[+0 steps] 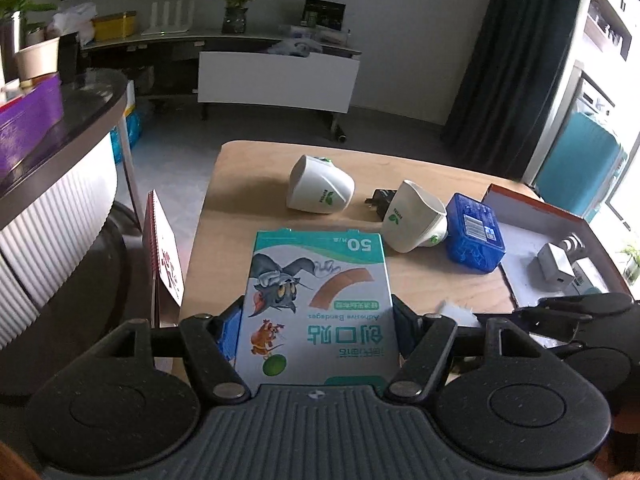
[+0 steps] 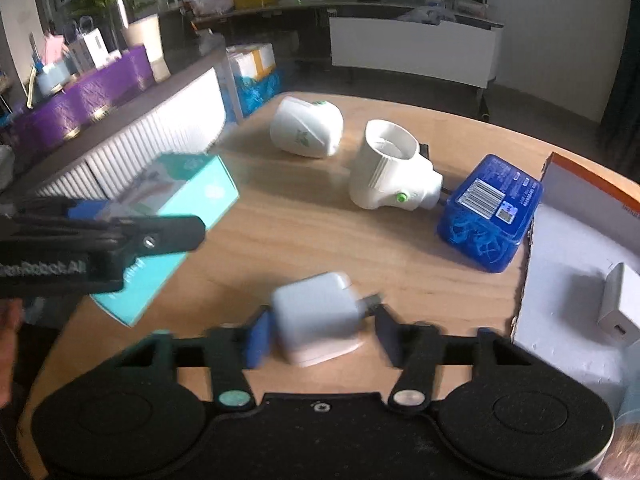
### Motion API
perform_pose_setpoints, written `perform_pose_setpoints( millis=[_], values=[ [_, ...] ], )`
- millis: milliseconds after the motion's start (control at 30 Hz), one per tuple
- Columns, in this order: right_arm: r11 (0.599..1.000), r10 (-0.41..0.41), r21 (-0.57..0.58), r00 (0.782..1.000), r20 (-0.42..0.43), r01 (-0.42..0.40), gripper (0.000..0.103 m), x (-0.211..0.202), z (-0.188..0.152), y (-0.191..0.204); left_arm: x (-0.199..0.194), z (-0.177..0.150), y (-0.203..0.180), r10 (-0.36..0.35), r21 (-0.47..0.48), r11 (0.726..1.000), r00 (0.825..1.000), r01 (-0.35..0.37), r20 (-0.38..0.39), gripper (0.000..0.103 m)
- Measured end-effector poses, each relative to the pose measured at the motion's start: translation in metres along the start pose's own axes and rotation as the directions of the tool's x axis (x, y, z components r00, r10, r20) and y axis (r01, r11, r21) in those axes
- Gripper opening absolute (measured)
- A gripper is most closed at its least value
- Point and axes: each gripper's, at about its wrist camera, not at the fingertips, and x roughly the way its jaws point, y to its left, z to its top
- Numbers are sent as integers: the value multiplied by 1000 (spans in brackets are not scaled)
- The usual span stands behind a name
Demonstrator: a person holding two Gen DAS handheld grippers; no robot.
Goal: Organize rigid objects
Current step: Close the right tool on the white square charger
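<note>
**Currently held: bandage box and white charger**

Left tool point(image 1: 318, 320): fingers closed against both long sides of the bandage box point(image 1: 318, 304), which is teal and white with cartoon print and lifted over the near edge of the tabletop point(image 1: 248, 168).

Right tool point(image 2: 320, 338): fingers set either side of a white charger point(image 2: 318, 322); blue pad touching its left face, black finger at its prong side, contact there blurred. The charger sits at 6 o'clock in the right wrist view.

Tabletop, 12 o'clock: white plug-in unit point(image 2: 306, 126) lying on its side. Centre: second white plug-in unit point(image 2: 390, 174), green button showing. At 3 o'clock: blue plastic case point(image 2: 490, 212), just beside the orange-rimmed box point(image 2: 560, 248) holding another white adapter point(image 2: 620, 304).
</note>
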Motion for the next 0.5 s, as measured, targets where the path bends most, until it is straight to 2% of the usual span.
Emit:
perform_pose_setpoints(
  millis=[133, 267, 500],
  values=[
    [1000, -8, 16, 999, 33, 7, 53, -13, -2, 0, -6, -4, -4, 8, -21, 1000, 1000, -7, 10, 71],
    [999, -20, 45, 994, 108, 15, 53, -37, -4, -2, -17, -8, -7, 17, -46, 999, 999, -16, 28, 71],
    [997, -53, 65, 975, 214, 40, 53, -84, -6, -1, -36, -5, -22, 46, -63, 997, 997, -42, 59, 71]
  ],
)
